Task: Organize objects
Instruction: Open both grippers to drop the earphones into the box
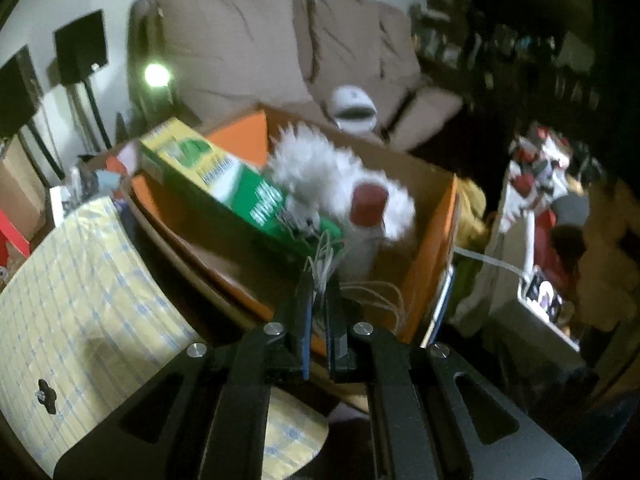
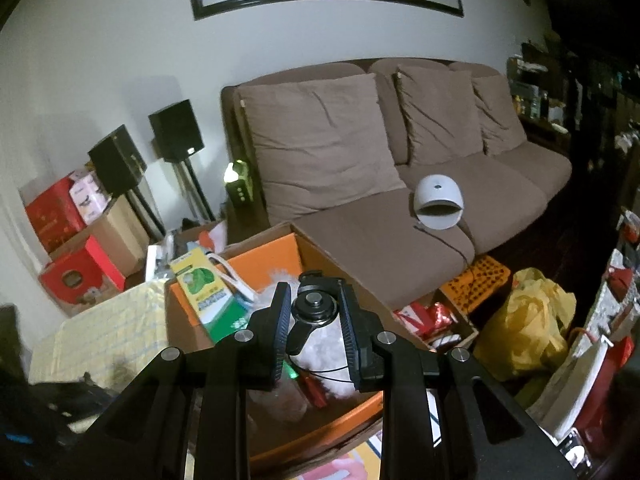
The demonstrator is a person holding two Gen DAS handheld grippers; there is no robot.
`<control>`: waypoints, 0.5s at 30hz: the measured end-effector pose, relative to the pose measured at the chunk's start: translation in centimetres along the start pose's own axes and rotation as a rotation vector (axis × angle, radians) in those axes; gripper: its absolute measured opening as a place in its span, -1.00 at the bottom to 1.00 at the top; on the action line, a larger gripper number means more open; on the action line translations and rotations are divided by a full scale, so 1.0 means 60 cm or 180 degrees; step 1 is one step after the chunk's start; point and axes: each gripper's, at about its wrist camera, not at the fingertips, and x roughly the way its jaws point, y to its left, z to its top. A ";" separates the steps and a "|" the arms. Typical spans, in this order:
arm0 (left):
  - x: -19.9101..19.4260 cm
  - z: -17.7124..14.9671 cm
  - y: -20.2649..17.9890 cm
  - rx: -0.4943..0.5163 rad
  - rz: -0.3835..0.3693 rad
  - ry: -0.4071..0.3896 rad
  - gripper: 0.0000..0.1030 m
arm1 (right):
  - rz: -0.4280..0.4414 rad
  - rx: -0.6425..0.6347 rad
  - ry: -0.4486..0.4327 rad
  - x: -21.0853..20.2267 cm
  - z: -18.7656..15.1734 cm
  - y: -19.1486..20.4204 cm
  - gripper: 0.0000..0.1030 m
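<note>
Here we start with the left gripper, clenched on a bundle of thin pale wires over the orange-lined cardboard box. The wires look light and limp, likely to snag or slip, so we judge a pinch on the gathered bunch best. In the box a green carton leans beside a white fluffy toy. Our right gripper grasps a small black clamp-like part over the same box; it looks stiff and light, best held across its round body.
</note>
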 end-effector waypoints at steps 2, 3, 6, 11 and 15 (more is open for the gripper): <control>0.003 -0.005 -0.006 0.0051 0.0029 0.0051 -0.91 | 0.0010 -0.0031 0.0000 0.000 0.000 0.006 -0.53; 0.001 -0.006 -0.007 0.0056 0.0042 0.0052 -0.87 | 0.0024 -0.0054 -0.0004 0.000 0.000 0.010 -0.53; -0.009 -0.007 -0.002 0.0002 0.0022 0.0042 -0.68 | 0.0040 -0.0070 -0.0026 -0.001 0.002 0.015 -0.53; -0.041 0.000 0.023 -0.0171 -0.0016 -0.0085 -0.39 | 0.0040 -0.0118 0.0014 0.006 -0.001 0.021 -0.53; -0.061 0.002 0.045 -0.0267 -0.0067 -0.0138 -0.36 | -0.0006 -0.0179 0.0124 0.021 -0.007 0.028 -0.53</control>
